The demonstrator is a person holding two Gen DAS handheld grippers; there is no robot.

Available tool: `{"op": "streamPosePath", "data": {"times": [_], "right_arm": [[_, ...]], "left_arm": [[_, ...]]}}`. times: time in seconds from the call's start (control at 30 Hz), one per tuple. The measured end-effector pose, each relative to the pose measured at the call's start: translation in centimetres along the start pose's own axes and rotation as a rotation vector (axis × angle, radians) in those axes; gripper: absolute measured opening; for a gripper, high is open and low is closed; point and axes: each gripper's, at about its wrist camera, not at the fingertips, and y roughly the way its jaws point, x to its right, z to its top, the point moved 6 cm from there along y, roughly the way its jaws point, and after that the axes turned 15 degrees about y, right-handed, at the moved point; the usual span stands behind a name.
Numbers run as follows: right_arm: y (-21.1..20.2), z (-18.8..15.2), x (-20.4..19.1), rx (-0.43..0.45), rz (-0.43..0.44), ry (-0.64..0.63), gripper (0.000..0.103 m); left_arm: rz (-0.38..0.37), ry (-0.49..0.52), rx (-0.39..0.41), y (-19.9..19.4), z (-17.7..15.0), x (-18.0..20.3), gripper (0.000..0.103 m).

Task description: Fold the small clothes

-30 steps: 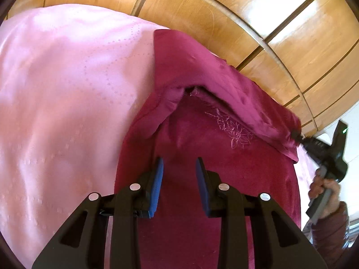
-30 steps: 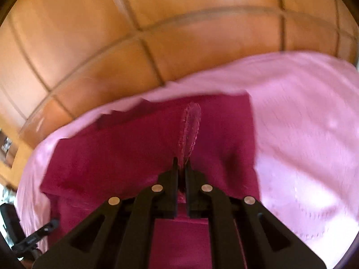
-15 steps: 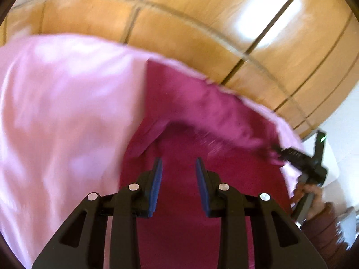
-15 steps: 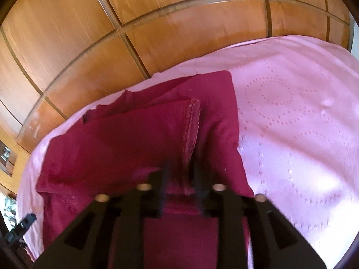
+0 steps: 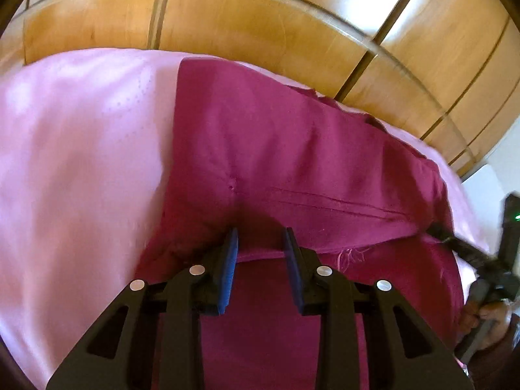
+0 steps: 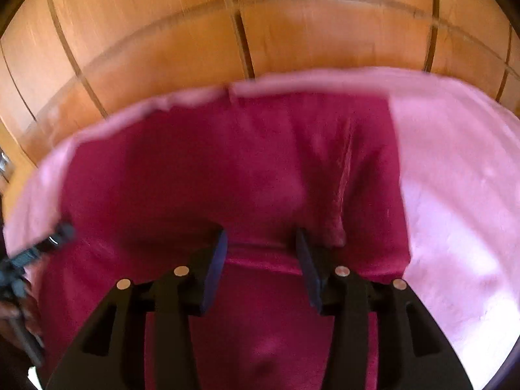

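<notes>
On a glossy pink bedspread (image 5: 81,162) patterned with dotted circles, one dark magenta garment (image 5: 292,162) of soft cloth is laid out, its far part doubled over the near part so that a folded edge runs across the middle. Behind the bed, warm brown wooden panelling (image 5: 260,16) is seen. Two tools are counted. The left gripper (image 5: 260,243) is held low over the garment with its blue-padded fingers (image 5: 229,260) apart and nothing between them; the right gripper (image 6: 260,247) is likewise held with its tongs spread wide and empty, just above the folded edge. The right view is blurred, so fine detail of the cloth cannot be made out there. It is judged that a fold has been laid down and released, both tools being placed at the fold line to let the cloth settle flat. A faint embroidered motif (image 5: 352,255) is visible near the edge of the lower layer. One garment only is seen; further folds are probably required.
</notes>
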Motion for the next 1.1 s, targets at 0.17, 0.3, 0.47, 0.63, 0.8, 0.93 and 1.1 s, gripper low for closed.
{"op": "streamPosePath", "data": {"times": [0.17, 0.3, 0.47, 0.63, 0.8, 0.93, 1.1], "right_arm": [[-0.2, -0.4, 0.4, 0.022, 0.043, 0.011, 0.045], [-1.2, -0.5, 0.4, 0.003, 0.077, 0.027, 0.06], [-5.0, -1.9, 1.7, 0.008, 0.087, 0.049, 0.08], [-8.6, -5.7, 6.6, -0.059, 0.056, 0.125, 0.083], [-12.1, -11.8, 9.0, -0.165, 0.079, 0.135, 0.069], [-15.3, -16.6, 9.3, -0.247, 0.128, 0.149, 0.048], [-16.7, -19.2, 8.7, -0.283, 0.155, 0.137, 0.022]], "left_arm": [[-0.048, -0.058, 0.009, -0.8, -0.4, -0.6, 0.029], [-0.036, -0.063, -0.03, -2.7, -1.4, -0.1, 0.036], [-0.019, -0.028, -0.02, -7.4, -5.2, -0.4, 0.05], [-0.039, -0.061, -0.049, -11.3, -10.0, -1.2, 0.05], [-0.089, -0.087, -0.072, -14.4, -14.7, -0.7, 0.05], [-0.124, -0.074, -0.095, -16.3, -17.6, 0.9, 0.049], [-0.16, -0.029, -0.124, -17.5, -19.8, 2.7, 0.035]]}}
